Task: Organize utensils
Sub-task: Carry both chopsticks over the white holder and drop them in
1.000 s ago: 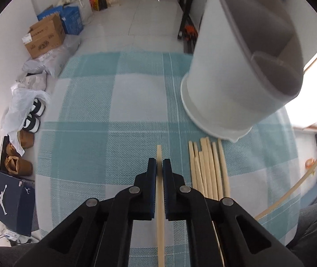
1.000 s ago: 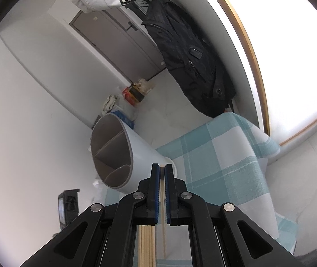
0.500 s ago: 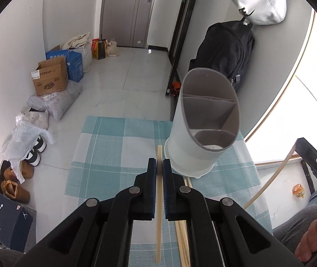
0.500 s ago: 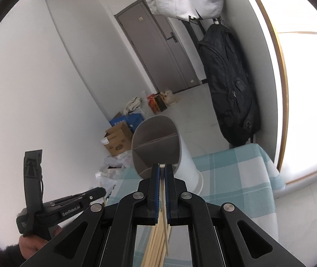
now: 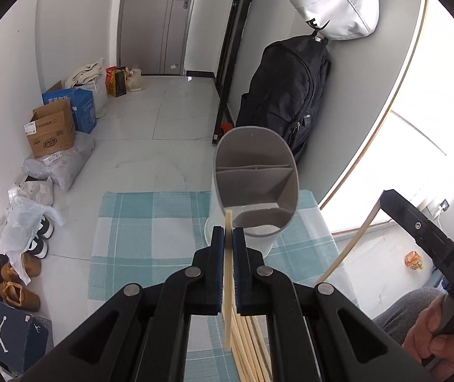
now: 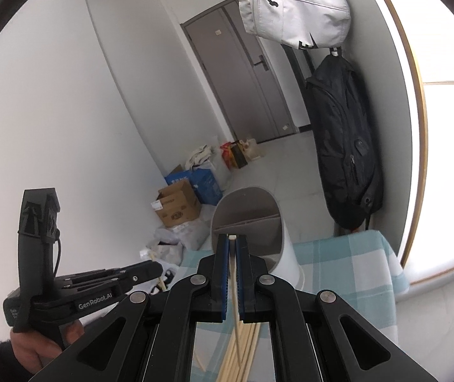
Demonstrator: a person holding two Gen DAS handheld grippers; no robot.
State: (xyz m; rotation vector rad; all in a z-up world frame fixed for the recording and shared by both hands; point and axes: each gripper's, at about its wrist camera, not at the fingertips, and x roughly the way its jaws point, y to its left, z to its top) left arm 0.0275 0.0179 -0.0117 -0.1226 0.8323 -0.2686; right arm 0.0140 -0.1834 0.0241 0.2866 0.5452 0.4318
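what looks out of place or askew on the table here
Nothing is spilled or damaged. The utensil holder stands upright on the checked cloth with its compartments empty, and loose chopsticks lie beside it on the cloth, not yet put away.

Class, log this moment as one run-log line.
left tongs: shut on chopstick | right tongs: shut on second chopstick | holder: upright, empty | spare chopsticks: on cloth

Your left wrist view: camera rides behind jaws, looks forward and steeply down over checked tabletop (image 5: 150,222), holder (image 5: 255,184) close ahead. Your right wrist view: camera behind own jaws, aimed flatter, more wall and door (image 6: 246,73). Both share holder (image 6: 246,219), black backpack (image 5: 287,102), cardboard box (image 5: 52,130). Each view catches your other hand's gripper at frame edge.
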